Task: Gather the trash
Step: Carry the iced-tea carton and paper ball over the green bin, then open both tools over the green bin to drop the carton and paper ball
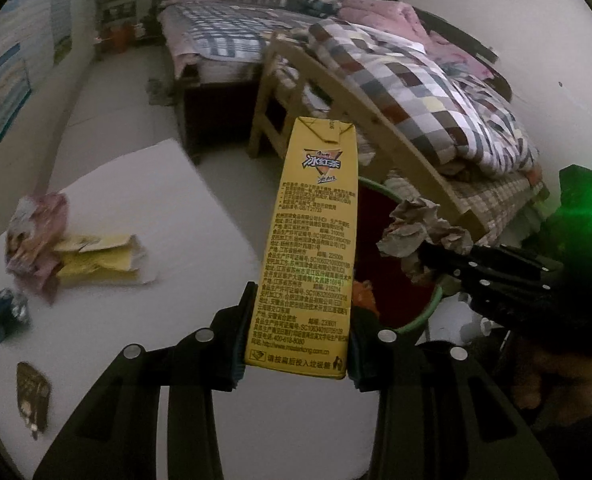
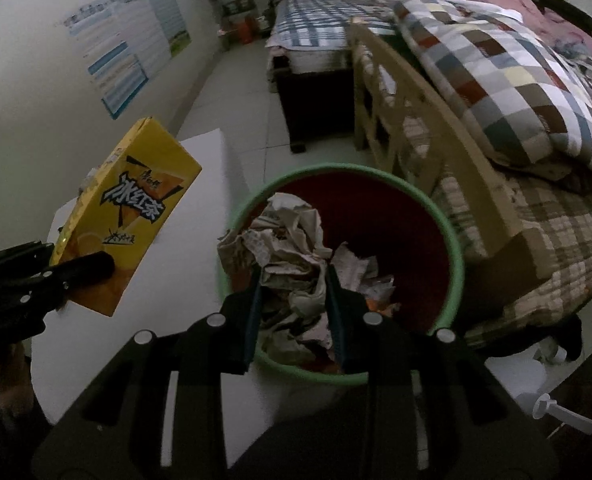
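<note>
left gripper [image 1: 296,336] clamps the yellow carton [image 1: 312,240] beside the bin's green rim [image 2: 452,240]; right gripper [image 2: 294,300] grasps crumpled paper [image 2: 292,248] over the bin's open mouth.

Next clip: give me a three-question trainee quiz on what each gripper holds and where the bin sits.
1. True or false: the left gripper is shut on the yellow drink carton.
2. What does the right gripper hold? A) a bottle B) crumpled paper C) nothing
3. Fill in: the paper hangs over the green-rimmed ____.

Key: 1 true. 2 B. 3 bin, standing between the white table and the wooden bed frame.
</note>
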`<control>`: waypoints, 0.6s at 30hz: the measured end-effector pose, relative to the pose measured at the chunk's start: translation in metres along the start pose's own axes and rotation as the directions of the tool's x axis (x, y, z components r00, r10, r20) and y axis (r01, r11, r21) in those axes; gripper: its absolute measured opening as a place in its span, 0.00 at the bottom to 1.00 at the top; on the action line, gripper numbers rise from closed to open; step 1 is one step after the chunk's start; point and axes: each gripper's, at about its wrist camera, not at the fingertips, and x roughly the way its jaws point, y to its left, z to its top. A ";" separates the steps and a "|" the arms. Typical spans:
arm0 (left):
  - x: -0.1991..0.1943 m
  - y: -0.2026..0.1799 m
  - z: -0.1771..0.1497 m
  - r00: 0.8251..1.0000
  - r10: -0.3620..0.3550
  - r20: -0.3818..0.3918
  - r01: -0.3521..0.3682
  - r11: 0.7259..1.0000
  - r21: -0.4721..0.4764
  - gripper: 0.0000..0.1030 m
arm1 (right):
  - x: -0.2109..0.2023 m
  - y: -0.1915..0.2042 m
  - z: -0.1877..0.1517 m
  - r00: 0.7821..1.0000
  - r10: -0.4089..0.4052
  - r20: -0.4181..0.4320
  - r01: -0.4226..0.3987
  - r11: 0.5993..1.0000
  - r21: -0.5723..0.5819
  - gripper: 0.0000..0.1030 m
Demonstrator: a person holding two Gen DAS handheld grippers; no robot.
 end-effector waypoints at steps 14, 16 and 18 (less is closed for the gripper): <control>0.048 -0.047 0.025 0.998 -0.022 -0.056 0.026 0.996 0.087 0.35 | 0.016 -0.049 0.003 1.000 -0.020 -0.010 0.021 0.998 0.065 0.28; 0.053 -0.051 0.025 0.998 -0.020 -0.064 0.026 0.995 0.094 0.35 | 0.019 -0.053 0.003 1.000 -0.019 -0.013 0.020 0.997 0.071 0.28; 0.057 -0.053 0.026 0.997 -0.018 -0.070 0.025 0.995 0.098 0.35 | 0.021 -0.056 0.003 1.000 -0.019 -0.015 0.020 0.997 0.075 0.28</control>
